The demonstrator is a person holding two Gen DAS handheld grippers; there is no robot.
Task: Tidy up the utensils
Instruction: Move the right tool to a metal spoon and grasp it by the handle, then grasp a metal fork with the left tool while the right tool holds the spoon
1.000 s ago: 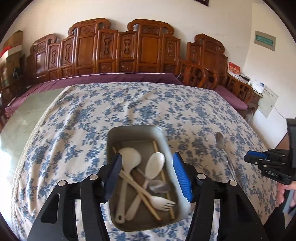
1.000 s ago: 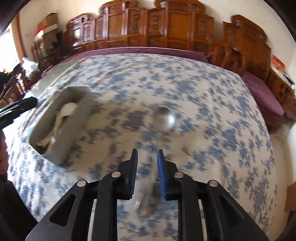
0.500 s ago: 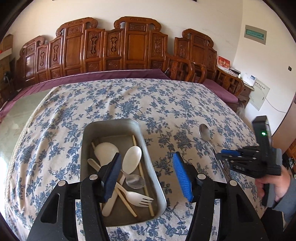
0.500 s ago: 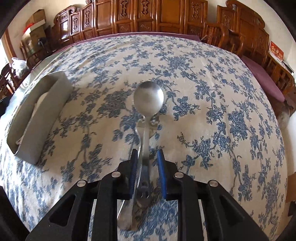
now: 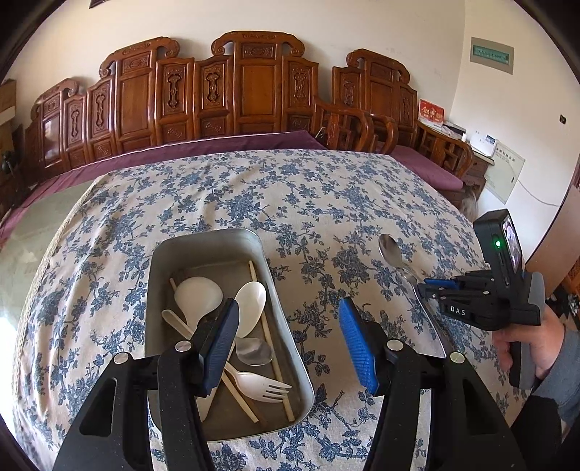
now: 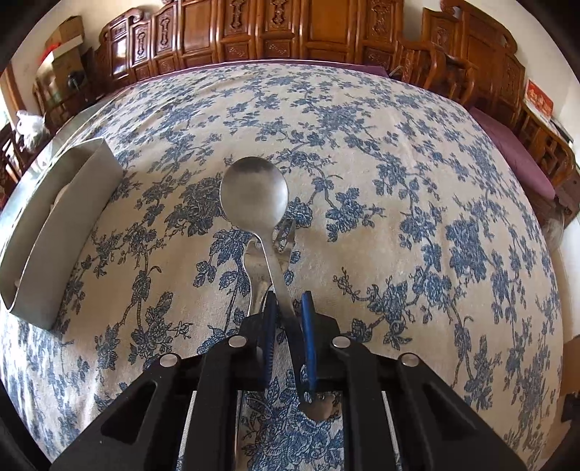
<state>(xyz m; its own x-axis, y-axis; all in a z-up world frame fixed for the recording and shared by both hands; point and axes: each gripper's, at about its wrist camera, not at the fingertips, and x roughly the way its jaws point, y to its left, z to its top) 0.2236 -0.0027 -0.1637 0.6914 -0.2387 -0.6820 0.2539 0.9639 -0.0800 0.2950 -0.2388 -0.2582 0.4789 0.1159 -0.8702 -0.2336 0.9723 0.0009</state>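
The metal spoon (image 6: 253, 192) is shiny and grey, with a round bowl and a long thin handle. It lies on the cloth with its bowl pointing away from the right claw (image 6: 288, 326), and its handle runs back between the two blue pads. The right claw is closing on that handle, and the pads look very near it or just touching. Under the spoon lies another metal piece (image 6: 259, 279), but what it is I cannot tell. A hand (image 5: 525, 347) holds the right claw. The left claw (image 5: 290, 344) is open, with nothing between its blue pads, and it hangs over the near end of the metal tray (image 5: 159, 275). The tray is grey with round corners and sits well to the left of the spoon. Inside it lie two white spoons (image 5: 250, 304), a white plastic fork (image 5: 261, 387), a small metal spoon (image 5: 253, 351) and thin wooden chopsticks (image 5: 268, 337), all crossed over each other. The tablecloth (image 6: 398, 163) is cream with blue flowers and covers most of the table. Behind the table stands a row of dark carved wooden chairs (image 5: 253, 83) with purple cushions (image 5: 427, 166). The wall (image 5: 362, 25) is white
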